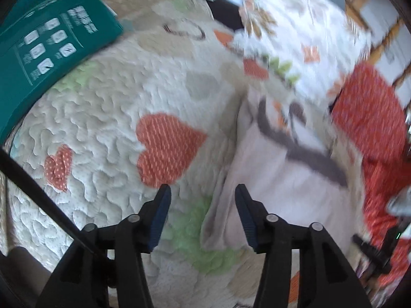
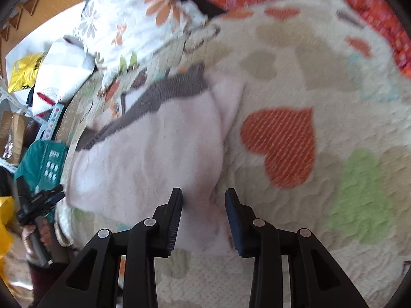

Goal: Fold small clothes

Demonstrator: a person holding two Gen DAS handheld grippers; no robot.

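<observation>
Right wrist view: my right gripper (image 2: pixel 203 200) hangs wide, the pale garment (image 2: pixel 154 159) between its fingers. I'd pinch its near edge squarely; the left gripper (image 1: pixel 203 195), also wide, holds nothing.

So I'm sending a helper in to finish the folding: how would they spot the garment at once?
Look at the quilted mat with orange hearts. On it lies the pale pink garment, just ahead of the open right gripper. A dark grey band across its far end sets it apart from the flowered white cloth beyond.
</observation>
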